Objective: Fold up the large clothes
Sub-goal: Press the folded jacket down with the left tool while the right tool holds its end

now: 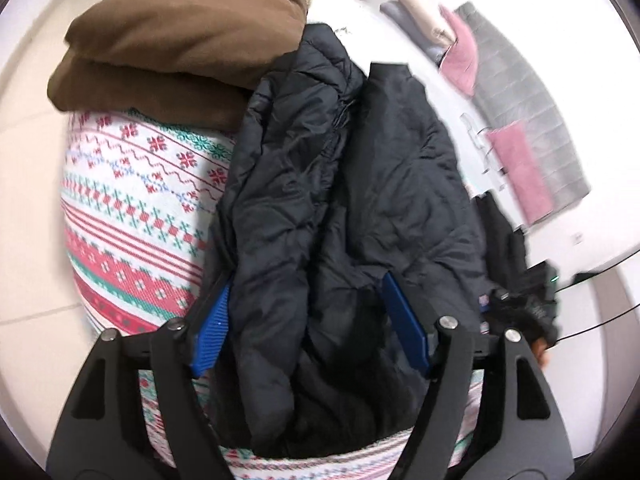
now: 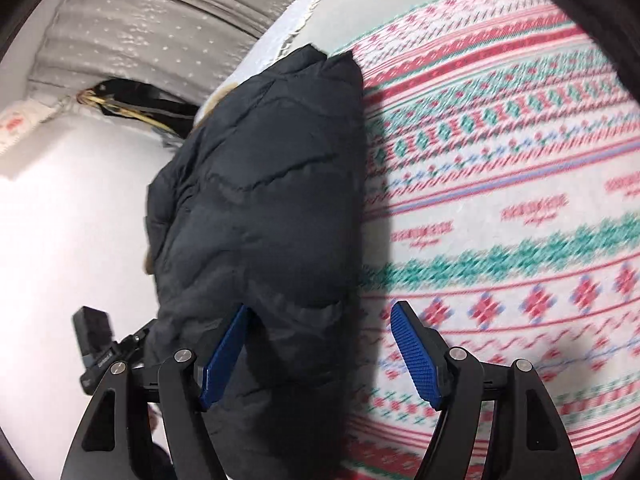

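A black quilted puffer jacket [image 1: 320, 184] lies bunched lengthwise on a red, green and white patterned cloth [image 1: 132, 216]. My left gripper [image 1: 310, 312] is open, its blue pads [image 1: 212, 332] on either side of the jacket's near end. In the right wrist view the same jacket [image 2: 256, 208] lies along the left edge of the patterned cloth [image 2: 500, 200]. My right gripper [image 2: 320, 344] is open, its left pad [image 2: 224, 360] against the jacket's fabric and its right pad over the cloth.
A folded brown garment [image 1: 172, 40] lies on the cloth beyond the jacket. Grey and pink folded clothes [image 1: 520, 128] lie to the right on the white surface. The other gripper's dark body [image 2: 100, 344] shows at left. A grey dotted curtain [image 2: 160, 28] hangs behind.
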{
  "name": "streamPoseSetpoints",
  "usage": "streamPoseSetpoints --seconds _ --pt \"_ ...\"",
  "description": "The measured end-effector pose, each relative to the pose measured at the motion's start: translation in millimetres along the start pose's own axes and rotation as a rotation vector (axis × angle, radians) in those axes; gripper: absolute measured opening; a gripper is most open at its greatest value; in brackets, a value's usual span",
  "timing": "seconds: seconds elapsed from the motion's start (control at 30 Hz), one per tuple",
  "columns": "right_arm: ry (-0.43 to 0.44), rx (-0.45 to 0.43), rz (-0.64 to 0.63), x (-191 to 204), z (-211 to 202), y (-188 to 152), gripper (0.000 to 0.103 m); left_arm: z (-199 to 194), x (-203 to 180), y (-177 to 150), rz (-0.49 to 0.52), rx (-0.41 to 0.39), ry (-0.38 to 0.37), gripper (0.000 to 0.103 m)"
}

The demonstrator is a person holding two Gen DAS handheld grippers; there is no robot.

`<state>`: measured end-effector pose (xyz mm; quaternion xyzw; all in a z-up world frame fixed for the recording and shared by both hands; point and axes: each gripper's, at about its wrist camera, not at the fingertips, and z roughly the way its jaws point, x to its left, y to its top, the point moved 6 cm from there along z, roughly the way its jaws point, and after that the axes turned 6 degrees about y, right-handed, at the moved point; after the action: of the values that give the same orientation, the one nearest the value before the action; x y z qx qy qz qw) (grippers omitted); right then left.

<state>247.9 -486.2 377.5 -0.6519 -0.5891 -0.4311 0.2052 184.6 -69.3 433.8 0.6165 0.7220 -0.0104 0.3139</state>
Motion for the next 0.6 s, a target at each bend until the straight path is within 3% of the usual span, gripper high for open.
streamPoseSetpoints --seconds 0.13,0.23,0.33,0.5,0.6 --pt "0.074 0.02 0.002 9.7 11.8 -10.6 0.074 0.0 5.7 -16.1 -0.007 0.029 -0.048 0.075" --pt "0.072 0.005 0.005 11.7 25.6 -14.6 0.078 3.8 7.5 -21.2 0.009 0.045 -0.022 0.075" --pt "0.037 -0.013 -0.019 15.9 31.5 -21.3 0.075 5.0 4.7 -21.3 0.015 0.041 -0.013 0.075" --pt "-0.02 -0.048 -0.085 33.7 24.4 -24.2 0.037 14.6 -2.4 -28.2 0.032 0.059 -0.015 0.075" --pt "-0.045 -0.065 -0.105 38.8 15.1 -22.3 0.027 20.2 -10.2 -32.7 0.052 0.066 -0.02 0.075"
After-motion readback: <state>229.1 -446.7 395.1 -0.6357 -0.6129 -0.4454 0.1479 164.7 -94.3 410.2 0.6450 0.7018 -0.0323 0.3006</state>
